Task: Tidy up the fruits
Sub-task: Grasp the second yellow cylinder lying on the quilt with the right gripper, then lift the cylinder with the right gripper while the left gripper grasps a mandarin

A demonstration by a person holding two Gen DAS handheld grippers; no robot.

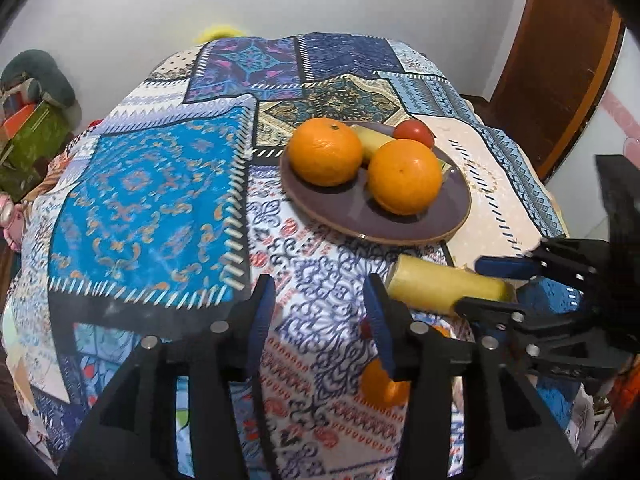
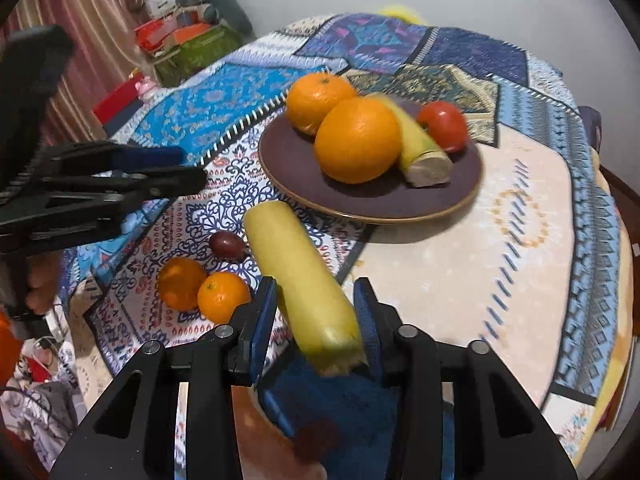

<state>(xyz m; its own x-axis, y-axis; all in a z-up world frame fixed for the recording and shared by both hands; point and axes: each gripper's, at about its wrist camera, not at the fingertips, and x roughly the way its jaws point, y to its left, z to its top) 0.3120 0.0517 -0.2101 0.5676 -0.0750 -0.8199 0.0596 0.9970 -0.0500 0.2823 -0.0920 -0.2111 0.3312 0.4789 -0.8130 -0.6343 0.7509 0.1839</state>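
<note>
The right gripper (image 2: 316, 312) grasps a yellow banana piece (image 2: 300, 276) above the cloth-covered counter (image 2: 460, 272); the left gripper (image 1: 320, 312) hangs released, nothing between its jaws. Small oranges (image 2: 208, 290) lie loose nearby; beyond, a purple plate (image 2: 304, 184) holds more fruit

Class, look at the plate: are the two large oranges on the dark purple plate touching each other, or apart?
Cannot tell. In the left wrist view the two large oranges on the dark purple plate show a sliver between them; in the right wrist view they overlap, so neither view settles it.
</note>
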